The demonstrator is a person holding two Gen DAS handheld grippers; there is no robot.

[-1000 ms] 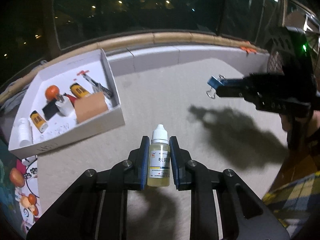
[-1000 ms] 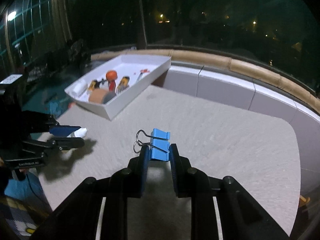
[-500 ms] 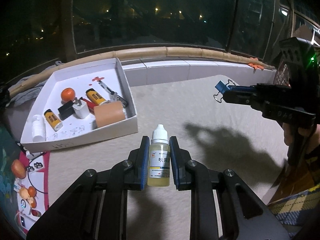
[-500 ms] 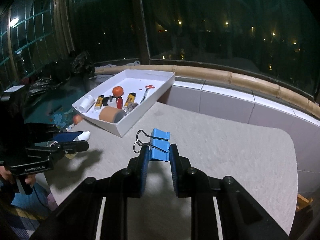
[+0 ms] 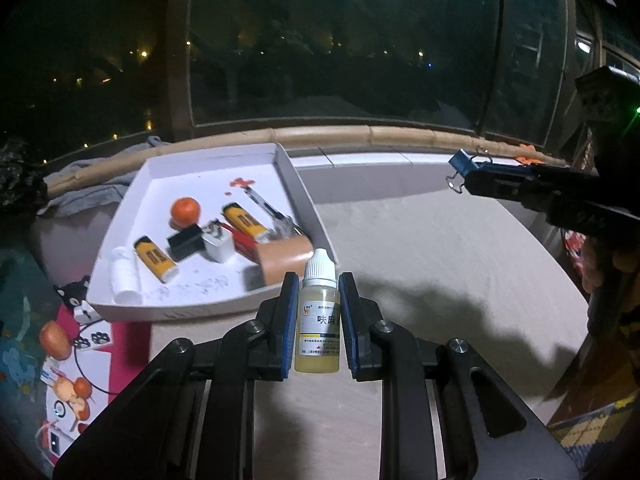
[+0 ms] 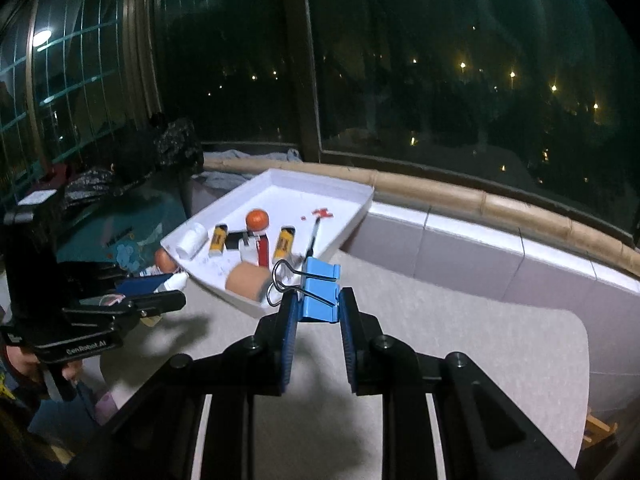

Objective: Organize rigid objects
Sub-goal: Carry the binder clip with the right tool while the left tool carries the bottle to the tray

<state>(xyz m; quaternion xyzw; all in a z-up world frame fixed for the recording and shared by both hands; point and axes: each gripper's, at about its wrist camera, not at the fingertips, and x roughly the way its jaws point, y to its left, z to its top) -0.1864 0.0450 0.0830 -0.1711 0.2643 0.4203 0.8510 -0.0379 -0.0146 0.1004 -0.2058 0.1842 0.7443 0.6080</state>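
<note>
My left gripper (image 5: 318, 292) is shut on a small dropper bottle (image 5: 319, 320) of yellow liquid with a white cap, held upright above the table near the white tray (image 5: 200, 310). My right gripper (image 6: 318, 300) is shut on a blue binder clip (image 6: 320, 290), its wire handles pointing left. From the left wrist view the right gripper (image 5: 464, 178) with its binder clip (image 5: 462, 162) hangs at the right. From the right wrist view the left gripper (image 6: 176, 292) shows at the left, the bottle's white cap (image 6: 176, 281) peeking out.
The tray holds an orange ball (image 5: 185, 210), two yellow lighters (image 5: 156, 258), a white bottle (image 5: 124, 278), a brown roll (image 5: 284, 256), a white plug (image 5: 218, 244) and a black block (image 5: 186, 240). A tiled ledge (image 6: 460, 248) runs behind the pale table (image 5: 420, 248). A colourful mat (image 5: 60, 360) lies left.
Both grippers have risen and moved closer to the tray, each keeping hold of its object. The tray now sits nearer and more central in both views.
</note>
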